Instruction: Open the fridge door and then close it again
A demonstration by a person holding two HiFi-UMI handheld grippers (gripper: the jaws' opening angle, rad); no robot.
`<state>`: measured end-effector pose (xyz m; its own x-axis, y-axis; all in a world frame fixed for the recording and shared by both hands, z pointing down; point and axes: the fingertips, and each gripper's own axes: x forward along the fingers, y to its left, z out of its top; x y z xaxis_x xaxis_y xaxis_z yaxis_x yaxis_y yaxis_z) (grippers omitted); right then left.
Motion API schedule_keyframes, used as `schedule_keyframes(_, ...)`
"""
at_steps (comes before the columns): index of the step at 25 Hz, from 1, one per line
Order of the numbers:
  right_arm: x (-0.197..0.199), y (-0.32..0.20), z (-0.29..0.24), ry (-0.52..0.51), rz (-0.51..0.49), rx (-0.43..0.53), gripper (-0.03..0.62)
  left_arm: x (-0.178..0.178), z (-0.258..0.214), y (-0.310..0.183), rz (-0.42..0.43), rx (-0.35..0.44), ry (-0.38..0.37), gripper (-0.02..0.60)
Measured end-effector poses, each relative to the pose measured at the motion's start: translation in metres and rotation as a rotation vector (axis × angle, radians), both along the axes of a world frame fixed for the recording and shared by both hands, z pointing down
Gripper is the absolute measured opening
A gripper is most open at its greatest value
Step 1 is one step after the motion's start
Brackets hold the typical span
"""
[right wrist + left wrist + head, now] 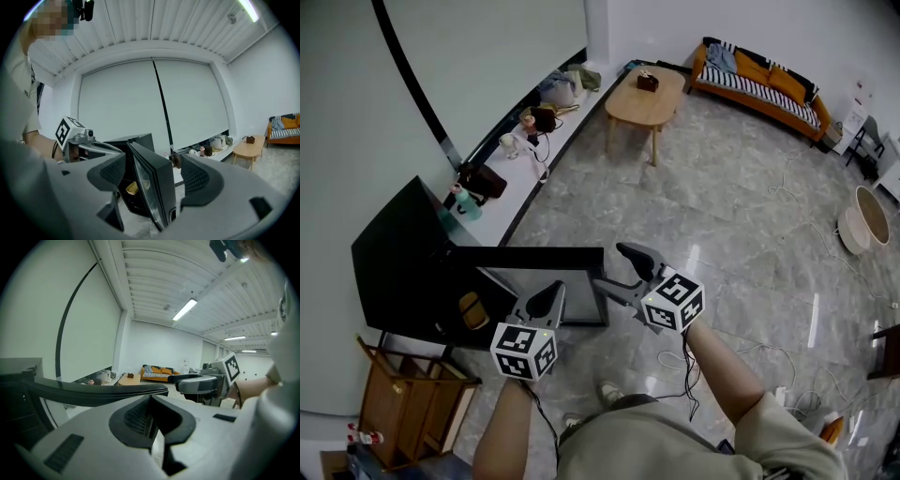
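A small black fridge (398,267) stands at the left with its glass-fronted door (539,281) swung out to the right. Something yellow (470,309) lies on a shelf inside. My right gripper (609,265) is open, its jaws on either side of the door's free edge. In the right gripper view the door (157,183) stands upright between the wide jaws, with gaps on both sides. My left gripper (557,291) is shut on nothing, just in front of the door. In the left gripper view the door's top edge (93,392) runs across, just beyond the closed jaws.
A wooden cabinet (408,403) stands beside the fridge, towards me. A low ledge (520,159) along the wall carries a kettle, bags and a bottle. Farther off are a wooden coffee table (645,98) and an orange sofa (759,84). Cables (694,361) trail over the marble floor.
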<state>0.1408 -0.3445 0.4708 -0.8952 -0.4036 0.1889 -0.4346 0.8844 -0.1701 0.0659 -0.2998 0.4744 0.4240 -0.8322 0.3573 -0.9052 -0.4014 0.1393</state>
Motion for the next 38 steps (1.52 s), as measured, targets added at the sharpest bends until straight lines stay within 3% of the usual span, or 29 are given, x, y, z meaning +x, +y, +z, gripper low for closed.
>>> schedule_keyframes(5,-0.010,-0.012,0.006,-0.070,-0.041,-0.093,0.314,-0.002,0.001,0.000,-0.006,-0.004,0.003,0.011)
schedule_keyframes(23,-0.050,-0.019,0.036,0.040,-0.253,-0.066,0.313,-0.019,0.007,0.007,-0.031,-0.028,-0.018,0.011)
schedule_keyframes(29,-0.045,-0.022,0.042,0.080,-0.253,-0.042,0.258,-0.022,0.007,0.008,-0.035,-0.031,-0.021,0.011)
schedule_keyframes(38,-0.045,-0.013,0.041,0.085,-0.250,-0.056,0.247,-0.028,0.008,0.014,-0.048,-0.035,-0.012,0.011)
